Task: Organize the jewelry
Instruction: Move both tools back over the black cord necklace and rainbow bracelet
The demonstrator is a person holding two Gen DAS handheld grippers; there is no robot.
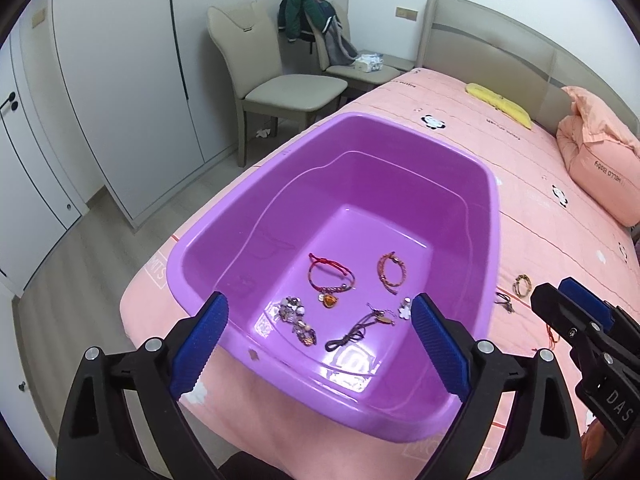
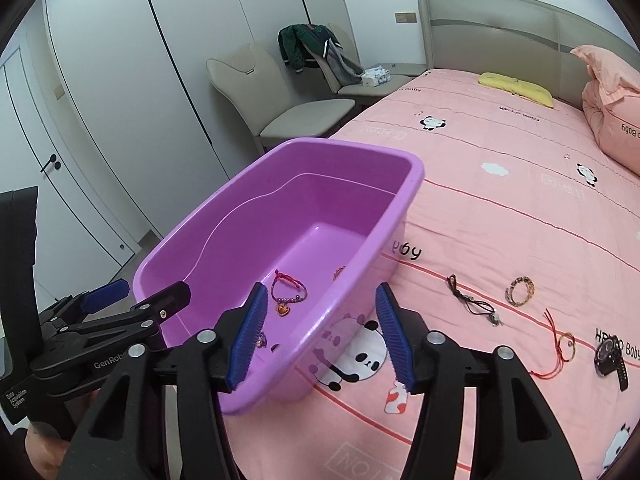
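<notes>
A purple tub [image 1: 224,240] is set on a pink bed [image 1: 540,232], near the bed's corner. The left gripper [image 1: 320,340] is held above the tub's near rim, jaws spread wide, nothing between them. Seen between its fingers [image 1: 200,344], on the tub floor: a red bracelet [image 1: 331,278] with an orange charm, an orange bracelet [image 1: 391,272], a beaded piece [image 1: 298,320] just inside the left finger, a dark cord [image 1: 360,326] and a small white charm [image 1: 405,309] just inside the right finger. The pieces lie apart from the tub walls, with bare floor beyond them toward the far wall.

The right gripper [image 2: 320,340] is held over the tub's right wall [image 2: 352,304], jaws partly open and empty; the wall's rim is seen between the fingers, left finger [image 2: 248,336] over the tub interior, right finger over the sheet. Right of its fingers, on open sheet, well clear of the tub: a black cord [image 2: 472,300], a brown beaded bracelet [image 2: 520,290], a red string bracelet [image 2: 556,344] and a black watch [image 2: 610,356]. These are spaced apart, with wide flat bedding beyond. The left gripper is seen at the left edge of the right wrist view, by the tub's near corner.
</notes>
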